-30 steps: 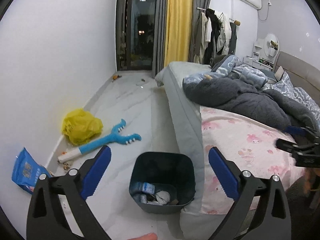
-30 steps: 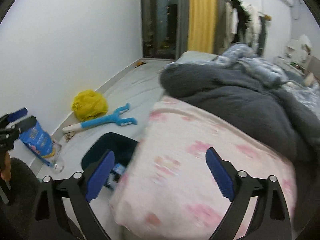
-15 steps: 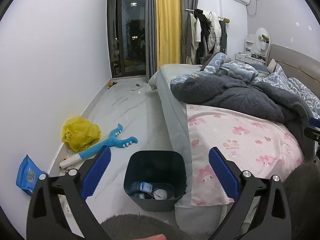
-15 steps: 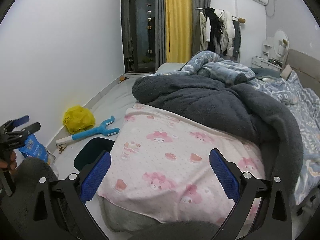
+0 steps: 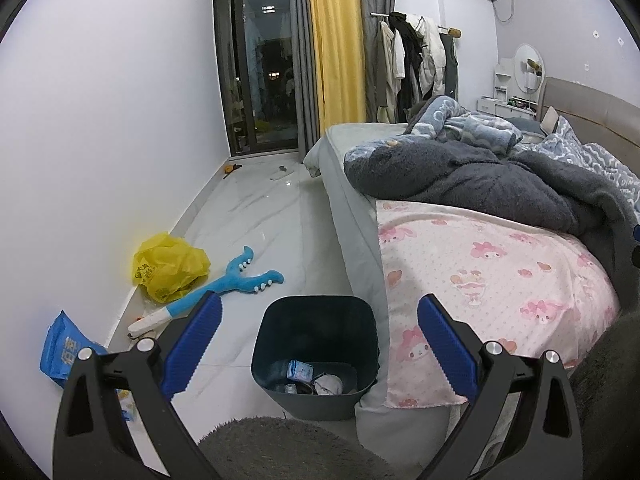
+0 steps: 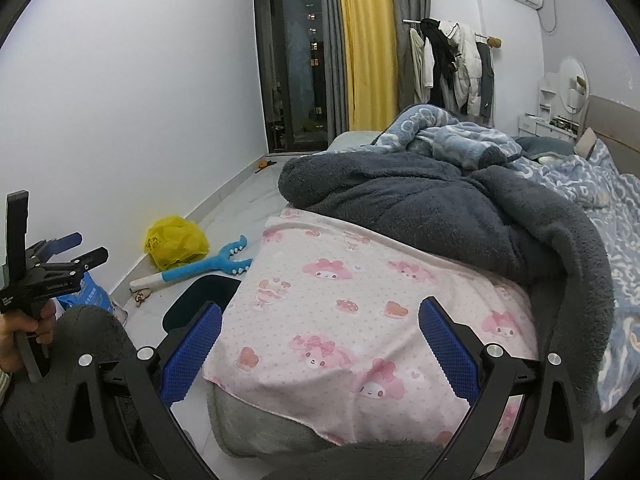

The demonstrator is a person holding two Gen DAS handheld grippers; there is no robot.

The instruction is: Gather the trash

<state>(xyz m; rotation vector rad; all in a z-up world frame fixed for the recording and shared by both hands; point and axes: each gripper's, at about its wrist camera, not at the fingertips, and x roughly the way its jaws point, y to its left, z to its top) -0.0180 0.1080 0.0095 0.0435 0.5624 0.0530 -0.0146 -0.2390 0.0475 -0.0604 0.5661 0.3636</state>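
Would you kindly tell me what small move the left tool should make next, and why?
Probably swing the left tool left and down toward the blue packet by the wall: it is open and empty, the bin is close, and that packet looks like the nearest trash.

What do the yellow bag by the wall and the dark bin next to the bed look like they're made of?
The yellow bag looks like thin, slightly glossy plastic film: it is crumpled into soft creases. The bin looks like rigid moulded plastic, dark teal, smooth and matte, with rounded corners.

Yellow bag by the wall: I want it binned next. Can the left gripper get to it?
Probably yes: the left gripper is open and empty, and bare floor leads to the yellow bag; only the blue toy lies alongside.
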